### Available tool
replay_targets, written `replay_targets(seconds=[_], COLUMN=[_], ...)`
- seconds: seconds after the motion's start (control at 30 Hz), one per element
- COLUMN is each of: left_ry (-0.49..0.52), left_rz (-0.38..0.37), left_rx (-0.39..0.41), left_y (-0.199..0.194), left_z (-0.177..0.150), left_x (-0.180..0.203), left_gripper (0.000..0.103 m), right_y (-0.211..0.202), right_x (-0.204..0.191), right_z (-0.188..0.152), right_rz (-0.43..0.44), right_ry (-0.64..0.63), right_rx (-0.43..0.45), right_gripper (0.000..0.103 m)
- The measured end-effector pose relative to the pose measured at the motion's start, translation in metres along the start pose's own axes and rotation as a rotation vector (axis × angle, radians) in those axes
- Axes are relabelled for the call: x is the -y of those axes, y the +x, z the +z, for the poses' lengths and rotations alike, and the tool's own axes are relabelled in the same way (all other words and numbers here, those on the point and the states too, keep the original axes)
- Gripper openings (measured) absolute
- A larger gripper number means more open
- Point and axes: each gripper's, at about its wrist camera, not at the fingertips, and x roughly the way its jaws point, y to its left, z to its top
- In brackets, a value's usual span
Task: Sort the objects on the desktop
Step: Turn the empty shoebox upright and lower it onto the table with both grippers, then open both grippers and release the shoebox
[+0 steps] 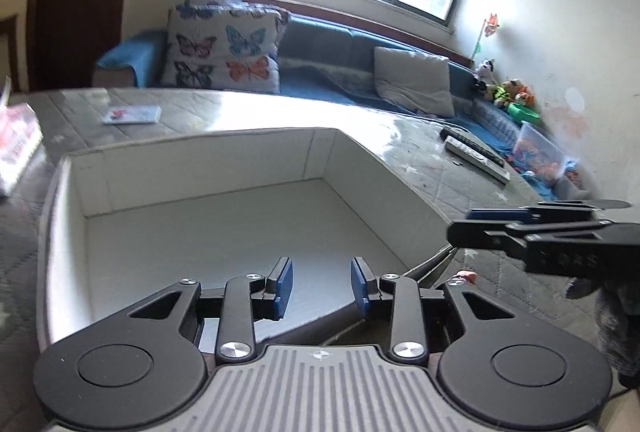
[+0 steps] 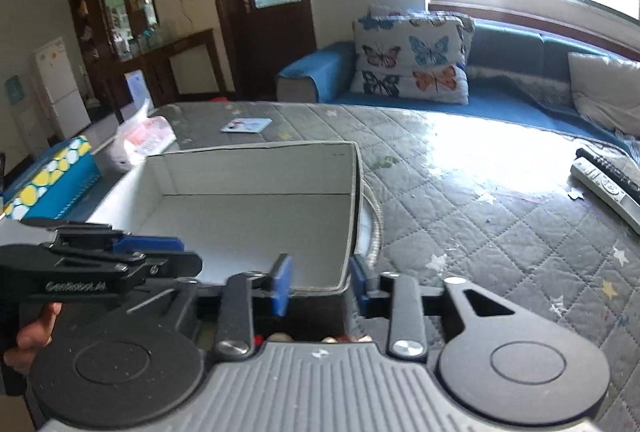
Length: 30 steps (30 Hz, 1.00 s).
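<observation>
A white open cardboard box [image 1: 344, 159] stands on the quilted grey table cover; it also shows in the right wrist view [image 2: 256, 171]. Its inside looks bare. My left gripper [image 1: 322, 286] is open and empty, hovering over the box's near edge. My right gripper [image 2: 320, 280] is open and empty, straddling the box's near right corner. The right gripper shows at the right edge of the left wrist view [image 1: 472, 224]. The left gripper shows at the left of the right wrist view [image 2: 176, 252]. Two remote controls [image 2: 608, 183] lie at the table's right side, also in the left wrist view [image 1: 476, 155].
A small card [image 2: 246, 125] lies at the far side of the table. A plastic-wrapped packet [image 2: 144, 139] and a blue dotted box [image 2: 48, 179] sit at the left. A blue sofa with butterfly cushions [image 2: 412, 59] stands behind. A small orange scrap [image 1: 464, 276] lies by the box.
</observation>
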Motion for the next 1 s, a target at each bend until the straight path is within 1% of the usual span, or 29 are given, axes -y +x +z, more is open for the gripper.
replay_targets(seconds=[0.1, 0.13, 0.17, 0.27, 0.3, 0.33, 0.37, 0.4, 0.43, 0.5, 0.6, 0.67, 0.8, 0.9, 1.0], left_ry=[0.009, 0.01, 0.013, 0.025, 0.028, 0.028, 0.027, 0.026, 0.029, 0.027, 0.013, 0.002, 0.003, 0.012, 0.015], left_rz=[0.04, 0.052, 0.06, 0.108, 0.131, 0.141, 0.152, 0.157, 0.162, 0.176, 0.179, 0.185, 0.189, 0.206, 0.207], left_rx=[0.033, 0.036, 0.039, 0.058, 0.058, 0.052, 0.047, 0.043, 0.044, 0.048, 0.048, 0.043, 0.026, 0.025, 0.022], left_y=[-0.016, -0.019, -0.023, -0.037, -0.042, -0.045, -0.048, -0.051, -0.054, -0.062, -0.071, -0.076, -0.083, -0.09, -0.095], left_z=[-0.007, -0.009, -0.012, -0.021, -0.025, -0.028, -0.031, -0.035, -0.038, -0.046, -0.058, -0.067, -0.083, -0.095, -0.106], left_x=[0.006, 0.008, 0.01, 0.017, 0.019, 0.022, 0.024, 0.025, 0.026, 0.029, 0.032, 0.034, 0.041, 0.049, 0.055], left_gripper=[0.035, 0.035, 0.035, 0.035, 0.036, 0.036, 0.036, 0.036, 0.036, 0.036, 0.036, 0.036, 0.036, 0.036, 0.036], right_y=[-0.014, -0.017, -0.021, -0.032, -0.035, -0.039, -0.042, -0.046, -0.049, -0.057, -0.067, -0.075, -0.089, -0.097, -0.103], right_x=[-0.009, -0.011, -0.015, -0.024, -0.026, -0.029, -0.032, -0.034, -0.037, -0.042, -0.05, -0.057, -0.069, -0.071, -0.073], right_z=[-0.012, -0.015, -0.02, -0.033, -0.037, -0.041, -0.045, -0.049, -0.054, -0.062, -0.074, -0.083, -0.102, -0.116, -0.127], right_rz=[0.026, 0.032, 0.039, 0.054, 0.059, 0.062, 0.064, 0.066, 0.068, 0.063, 0.05, 0.038, -0.005, 0.005, 0.007], right_ry=[-0.02, -0.023, -0.03, -0.046, -0.05, -0.055, -0.06, -0.065, -0.071, -0.084, -0.102, -0.132, -0.187, -0.192, -0.18], right_rx=[0.029, 0.035, 0.045, 0.067, 0.072, 0.077, 0.083, 0.088, 0.094, 0.108, 0.122, 0.135, 0.172, 0.182, 0.185], right_gripper=[0.045, 0.049, 0.057, 0.064, 0.071, 0.076, 0.076, 0.079, 0.084, 0.086, 0.1, 0.103, 0.103, 0.103, 0.103])
